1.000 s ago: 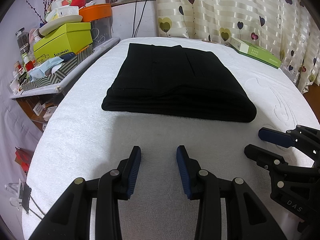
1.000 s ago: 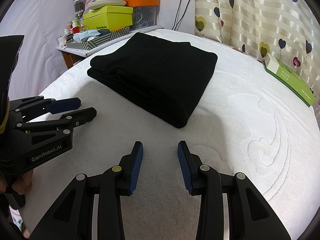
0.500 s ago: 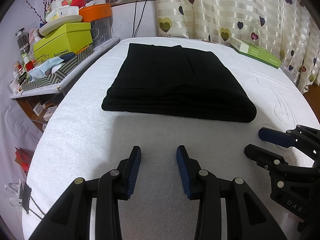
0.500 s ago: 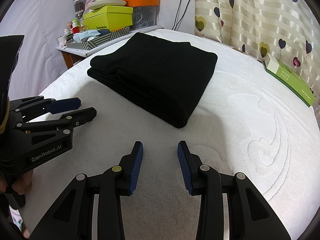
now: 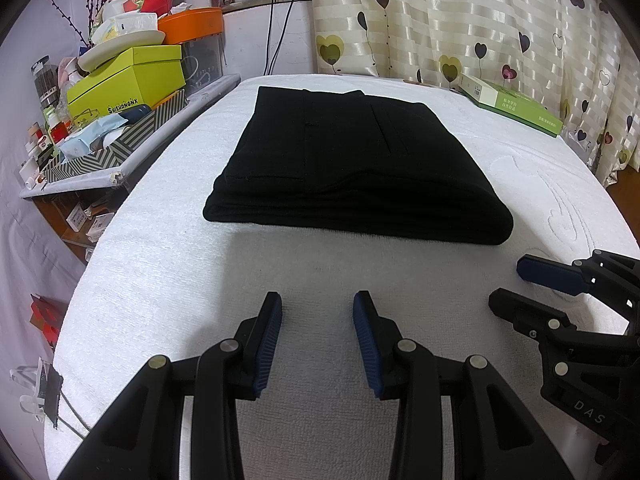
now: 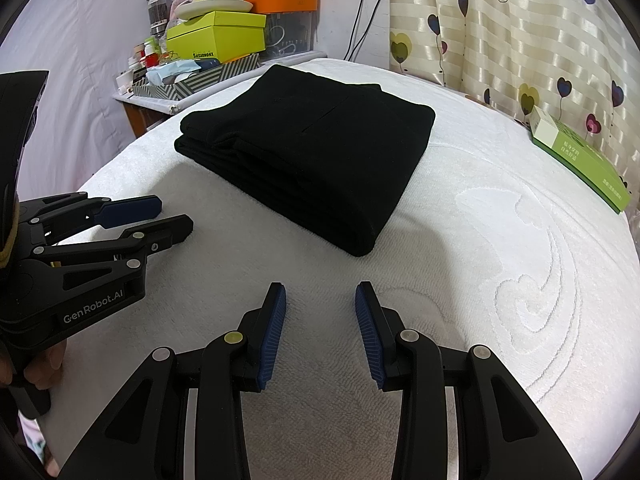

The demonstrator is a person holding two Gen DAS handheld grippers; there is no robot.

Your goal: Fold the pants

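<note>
1. Left wrist view: black pants (image 5: 352,168), folded into a thick rectangular stack, lie flat on a white textured bed cover (image 5: 168,280), well ahead of the camera. The left gripper (image 5: 317,300) hovers low over the bare cover, its jaws spread with blue-padded fingers (image 5: 269,336) holding nothing. At the right edge the right gripper (image 5: 520,286) enters side-on, also parted and empty, its tips near the stack's front right corner but apart from it. A green flat box (image 5: 508,106) rests at the far right of the bed beside a cream curtain with heart prints (image 5: 460,20). To the left stands a crowded side shelf (image 5: 120,156) carrying a lime-green shoebox (image 5: 128,80), an orange bin (image 5: 192,30) and a striped tray.

2. Right wrist view: the pants (image 6: 312,148) sit in the middle of the bed cover (image 6: 500,280), stacked edges facing front and left, one corner pointing toward the camera. The right gripper (image 6: 320,294) is held just short of that corner, jaws wide apart, nothing between the blue pads. On the left the left gripper (image 6: 174,218) reaches in over the cover, marked "GenRobot.AI", its two fingers separated and empty; part of a person's hand (image 6: 44,364) grips its handle at the lower left edge. The green flat box (image 6: 580,160) lies at the far right by the curtain (image 6: 520,20), and the lime-green shoebox (image 6: 216,36) tops the clutter behind the stack.
</note>
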